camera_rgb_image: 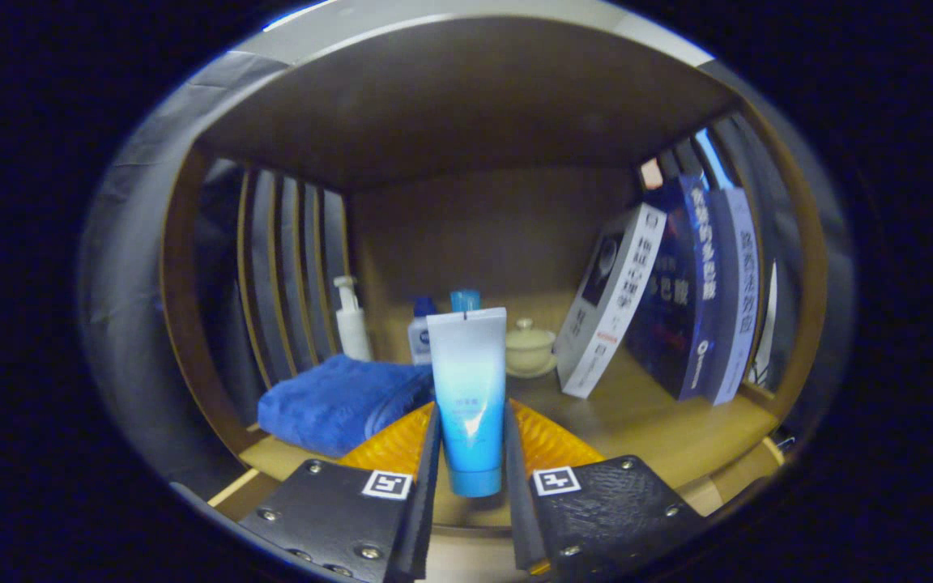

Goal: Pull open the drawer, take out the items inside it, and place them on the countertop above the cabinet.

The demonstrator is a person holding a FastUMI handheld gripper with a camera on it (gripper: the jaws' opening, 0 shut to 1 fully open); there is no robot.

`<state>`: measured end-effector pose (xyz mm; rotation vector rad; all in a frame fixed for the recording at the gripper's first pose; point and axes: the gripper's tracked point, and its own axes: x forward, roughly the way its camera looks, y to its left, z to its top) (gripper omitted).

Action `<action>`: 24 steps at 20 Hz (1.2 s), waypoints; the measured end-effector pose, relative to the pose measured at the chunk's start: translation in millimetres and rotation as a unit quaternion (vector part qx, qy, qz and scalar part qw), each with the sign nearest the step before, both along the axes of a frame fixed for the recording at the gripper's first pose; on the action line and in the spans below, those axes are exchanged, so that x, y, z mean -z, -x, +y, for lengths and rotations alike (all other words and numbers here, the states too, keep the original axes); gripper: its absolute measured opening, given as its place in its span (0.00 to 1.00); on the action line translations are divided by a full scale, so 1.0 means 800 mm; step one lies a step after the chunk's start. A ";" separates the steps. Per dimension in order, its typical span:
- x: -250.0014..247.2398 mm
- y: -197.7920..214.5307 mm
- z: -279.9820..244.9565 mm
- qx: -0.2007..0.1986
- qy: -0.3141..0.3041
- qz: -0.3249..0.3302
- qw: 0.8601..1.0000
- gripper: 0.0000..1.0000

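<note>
Now clamped narrowly on upright blue tube (pixel 468 397), jaws pressing both its sides, folded blue towel (pixel 337 403) left, leaning books (pixel 669 312) far right on shelf (pixel 661 429).

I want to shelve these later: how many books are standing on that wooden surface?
3, leaning together beyond the gripper, which is shut on the blue tube: white book, dark blue book, pale blue book. More may hide behind.

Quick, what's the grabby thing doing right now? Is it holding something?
Gripper: shut on the blue tube, both fingers pressing its sides, cap end down, above the wooden countertop.
</note>
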<state>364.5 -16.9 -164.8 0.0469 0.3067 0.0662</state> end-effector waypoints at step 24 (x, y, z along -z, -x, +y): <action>-0.039 0.011 -0.023 0.080 0.124 -0.105 0.983 0.89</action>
